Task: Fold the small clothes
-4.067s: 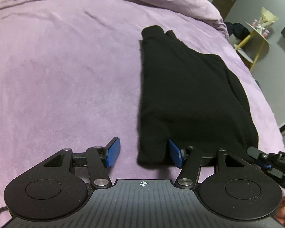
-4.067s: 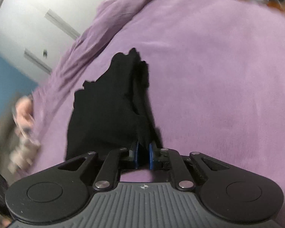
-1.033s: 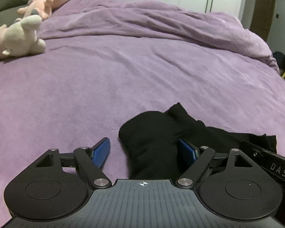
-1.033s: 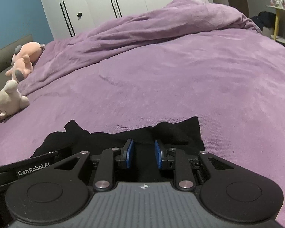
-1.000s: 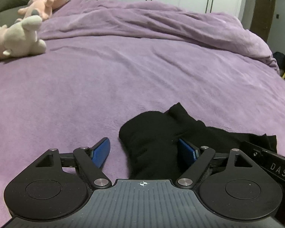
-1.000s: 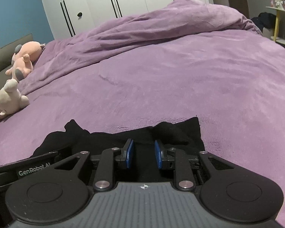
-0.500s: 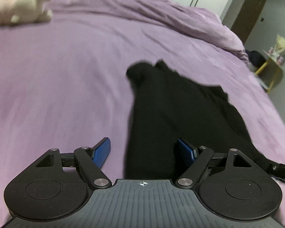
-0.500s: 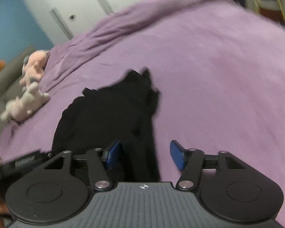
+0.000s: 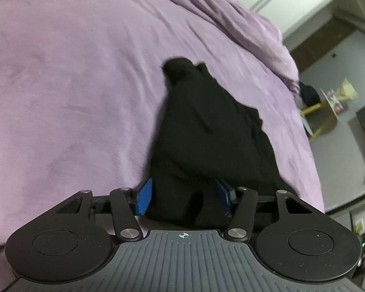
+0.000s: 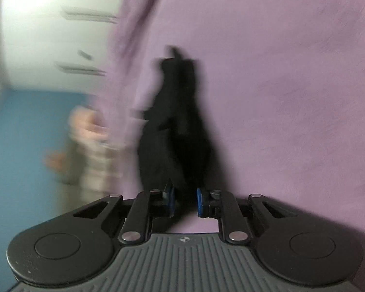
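Note:
A black garment (image 9: 206,136) lies lengthwise on the purple bedspread (image 9: 73,77), its near end bunched between my left gripper's (image 9: 183,198) blue pads. The left jaws stand partly closed around that thick fold; the right pad is half hidden by cloth. In the blurred right wrist view the same garment (image 10: 177,126) stretches away from my right gripper (image 10: 184,200), whose blue pads are close together with the black cloth between them.
A crumpled purple duvet (image 9: 231,24) lies across the far side of the bed. A yellow side table (image 9: 328,107) stands off the bed at right. White wardrobe doors (image 10: 60,36), a blue wall and a blurred plush toy (image 10: 87,126) show at left.
Both grippers have narrowed around the near edge of the garment, the right far more. The right camera has swung quickly, blurring its view. The garment now looks more bunched.

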`<state>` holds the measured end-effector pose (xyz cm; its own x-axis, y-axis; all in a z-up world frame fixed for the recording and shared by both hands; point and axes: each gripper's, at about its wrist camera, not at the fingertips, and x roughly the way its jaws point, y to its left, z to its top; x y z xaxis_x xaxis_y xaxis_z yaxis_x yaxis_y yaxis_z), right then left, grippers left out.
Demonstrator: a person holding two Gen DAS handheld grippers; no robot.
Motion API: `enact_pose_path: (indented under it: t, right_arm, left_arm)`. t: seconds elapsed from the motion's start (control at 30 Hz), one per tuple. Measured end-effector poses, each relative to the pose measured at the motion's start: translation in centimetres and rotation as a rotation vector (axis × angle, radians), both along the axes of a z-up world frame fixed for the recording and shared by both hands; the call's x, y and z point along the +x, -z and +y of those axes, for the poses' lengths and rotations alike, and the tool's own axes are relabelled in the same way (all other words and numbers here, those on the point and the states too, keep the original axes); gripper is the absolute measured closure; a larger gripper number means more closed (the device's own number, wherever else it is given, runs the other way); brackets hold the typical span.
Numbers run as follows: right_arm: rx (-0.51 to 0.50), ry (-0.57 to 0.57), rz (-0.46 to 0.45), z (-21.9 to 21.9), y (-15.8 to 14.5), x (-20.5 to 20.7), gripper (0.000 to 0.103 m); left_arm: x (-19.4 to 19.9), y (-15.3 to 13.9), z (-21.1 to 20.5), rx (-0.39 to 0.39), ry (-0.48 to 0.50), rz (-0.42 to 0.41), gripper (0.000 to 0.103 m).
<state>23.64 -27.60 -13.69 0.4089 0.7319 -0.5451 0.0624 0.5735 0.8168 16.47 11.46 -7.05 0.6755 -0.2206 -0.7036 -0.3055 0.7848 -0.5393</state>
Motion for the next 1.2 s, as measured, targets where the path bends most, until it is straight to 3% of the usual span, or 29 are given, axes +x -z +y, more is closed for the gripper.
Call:
enact_pose_path:
  t: [0.1, 0.23, 0.3, 0.43, 0.53, 0.63, 0.8, 1.2]
  right_arm:
    - [-0.2, -0.059, -0.132, 0.9, -2.8, -1.1, 0.079]
    - [-0.349, -0.003, -0.316, 2.8, -7.2, -1.8, 0.079]
    - [-0.422, -0.036, -0.378, 5.4, -8.5, -1.3, 0.079]
    - [-0.54, -0.133, -0.443, 10.5, -8.0, 0.3, 0.08]
    - [-0.629, -0.17, -0.46, 12.2, -6.0, 0.4, 0.086]
    - [-0.683, -0.194, -0.548, 11.7, -5.5, -1.5, 0.087]
    - [-0.726, -0.217, -0.537, 11.8, -6.0, -2.8, 0.087]
    - [-0.787, -0.26, -0.539, 11.6, -4.6, -4.1, 0.087]
  left_arm:
    - [-0.7, -1.4, -0.2, 0.156, -0.028, 0.032, 0.045]
    - [-0.4, -3.2, -1.3, 0.25, -0.008, -0.015, 0.042]
    - [0.8, -3.5, -2.5, 0.28, 0.017, -0.029, 0.042]
    - [3.6, -2.7, -4.8, 0.326, 0.059, -0.012, 0.041]
    - [4.3, -1.2, -6.1, 0.437, 0.068, 0.04, 0.036]
    - [3.8, -0.2, -5.7, 0.409, 0.06, 0.044, 0.029]
    - [3.5, 0.0, -4.9, 0.363, 0.038, 0.068, 0.027]
    - [1.9, 0.8, -6.0, 0.439, 0.086, 0.087, 0.027]
